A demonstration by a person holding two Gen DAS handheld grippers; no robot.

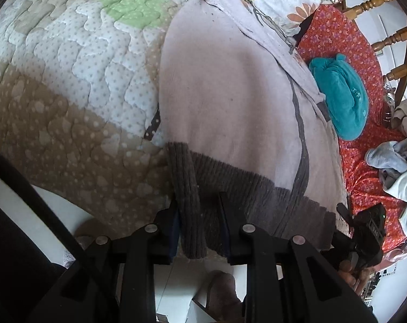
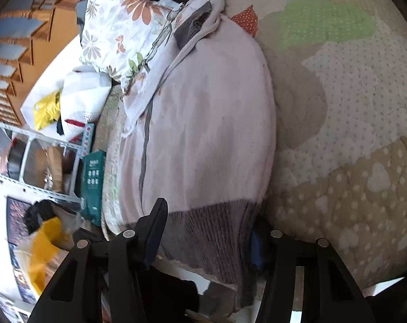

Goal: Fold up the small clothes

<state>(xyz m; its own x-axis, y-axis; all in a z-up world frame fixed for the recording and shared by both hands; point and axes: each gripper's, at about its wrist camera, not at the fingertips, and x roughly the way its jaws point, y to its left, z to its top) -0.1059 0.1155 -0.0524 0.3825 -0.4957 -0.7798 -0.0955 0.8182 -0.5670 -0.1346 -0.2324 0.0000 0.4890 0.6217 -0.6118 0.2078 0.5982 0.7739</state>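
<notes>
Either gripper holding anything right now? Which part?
Nothing clearly gripped. Both straddle the sweater's dark ribbed hem with jaws open: left gripper around the hem's corner fold, right gripper around the hem band.

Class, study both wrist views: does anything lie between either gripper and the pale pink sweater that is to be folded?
Nothing visible does. The left gripper already has the sweater's grey ribbed cuff between its open fingers, and the right gripper straddles the ribbed hem. The teal towel lies off to the side, beyond the sweater.
</notes>
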